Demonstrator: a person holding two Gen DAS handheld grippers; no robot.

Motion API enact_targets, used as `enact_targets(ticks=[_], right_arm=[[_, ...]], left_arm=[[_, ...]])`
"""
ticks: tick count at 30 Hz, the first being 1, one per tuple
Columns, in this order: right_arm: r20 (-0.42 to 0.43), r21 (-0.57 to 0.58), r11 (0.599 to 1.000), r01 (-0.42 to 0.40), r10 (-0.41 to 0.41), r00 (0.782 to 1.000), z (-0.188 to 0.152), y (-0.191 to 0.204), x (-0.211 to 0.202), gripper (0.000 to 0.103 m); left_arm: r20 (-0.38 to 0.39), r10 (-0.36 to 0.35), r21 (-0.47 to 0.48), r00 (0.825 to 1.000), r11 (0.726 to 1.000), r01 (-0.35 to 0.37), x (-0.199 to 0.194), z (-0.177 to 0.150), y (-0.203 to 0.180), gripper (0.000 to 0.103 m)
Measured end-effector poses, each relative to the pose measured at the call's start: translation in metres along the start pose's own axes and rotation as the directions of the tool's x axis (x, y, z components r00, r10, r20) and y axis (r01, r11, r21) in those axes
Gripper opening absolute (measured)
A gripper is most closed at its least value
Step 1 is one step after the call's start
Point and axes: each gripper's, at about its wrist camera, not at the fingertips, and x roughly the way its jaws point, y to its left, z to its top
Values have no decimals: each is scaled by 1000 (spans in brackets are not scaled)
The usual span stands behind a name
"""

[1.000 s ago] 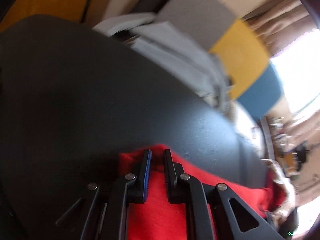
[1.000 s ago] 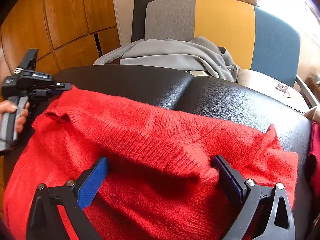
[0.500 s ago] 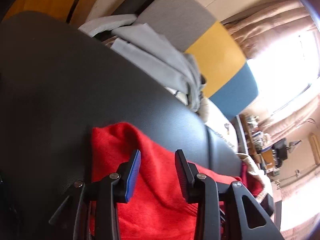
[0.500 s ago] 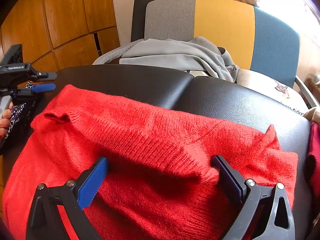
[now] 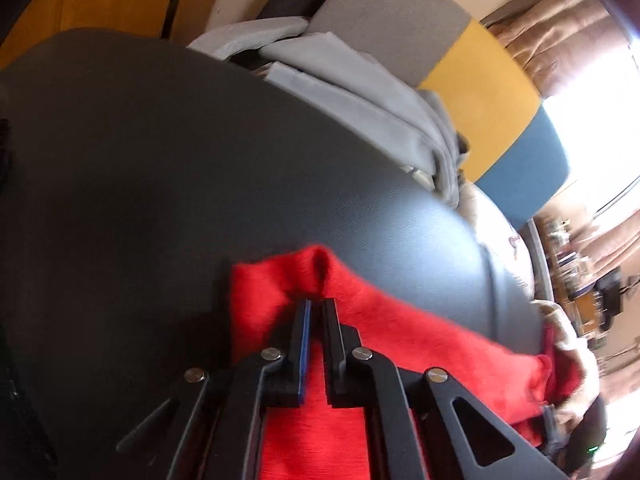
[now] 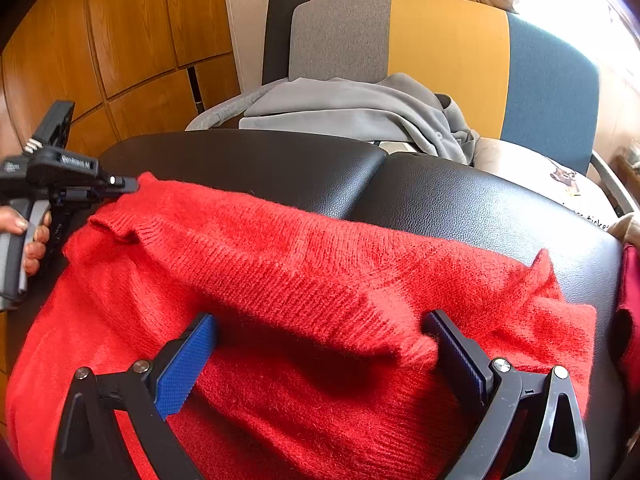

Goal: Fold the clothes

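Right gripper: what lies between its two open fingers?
A raised fold of the red sweater lies across the gap of the right gripper, seen in the right wrist view.

Red fuzzy knit sweater (image 6: 304, 280) spread across black padded surface, near side. Ribbed texture, fine fluff. Folded band runs left to right over lower layer, thick rolled edge facing near. Far-left corner (image 5: 276, 280) lifted slightly into small peak. Right end bunched, small point sticking up. Cloth rumpled, not flat.
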Motion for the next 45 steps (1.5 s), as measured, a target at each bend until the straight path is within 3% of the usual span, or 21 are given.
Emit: enact_targets(ticks=[2,4,6,9,11,14,17,19,23,25,26,30,32,34,38,41,45], right_arm=[[-1,-2,1000,4,-4,1000,0,1,0,103],[-2,-3,1000,5,-5,1000,0,1,0,103],[-2,-4,1000,5,-5,1000,0,1,0,103],[-3,-6,1000,6,-6,1000,0,1,0,103],[-5,-4,1000,13,-13,1000,0,1,0,103],[-7,-4,1000,17,-17,1000,0,1,0,103],[-8,-3,1000,19,-19,1000,0,1,0,103],[-8,-3,1000,18,-18,1000,-1,1,0,103],[-5,6,1000,7,-7,1000,0,-1,-1,103],[-8,10,1000,2,-2,1000,0,-2,-1,103],[-10,12,1000,-1,1,1000,1,-3,-1,103],[-20,18,1000,-22,22,1000,3,-4,-3,103],[-9,96,987,-127,128,992,7,-16,-17,103],[8,188,961,-202,205,979,10,-31,-23,103],[57,389,873,-293,295,954,13,-71,-19,103],[105,525,774,-353,352,930,16,-100,-16,103],[183,678,604,-418,413,892,19,-140,-11,103]], left_arm=[[15,-16,-8,1000,1000,16,-10,-1,1,6],[67,-53,-11,996,998,54,-30,-4,-3,17],[101,-121,9,987,993,121,-48,-10,-13,22],[67,-228,88,971,971,222,-66,-29,-32,25],[13,-260,150,965,955,255,-62,-44,-49,25],[-50,-224,202,973,952,230,-44,-60,-66,25],[-87,-93,238,992,965,111,-18,-73,-64,24],[-54,-94,255,994,961,105,-23,-79,-55,19],[-24,-49,277,998,959,54,-35,-85,-59,20],[2,-83,270,997,960,80,-50,-92,-69,24],[22,-109,289,994,952,98,-55,-96,-78,26],[34,-86,400,996,914,66,-42,-105,-110,27],[38,-86,436,996,898,61,-31,-111,-109,27],[55,-111,455,992,887,73,-24,-116,-108,27],[46,-134,429,990,898,101,-24,-113,-101,27],[54,-121,440,991,894,85,-21,-114,-105,27],[62,-113,445,992,892,74,-20,-118,-107,27]])
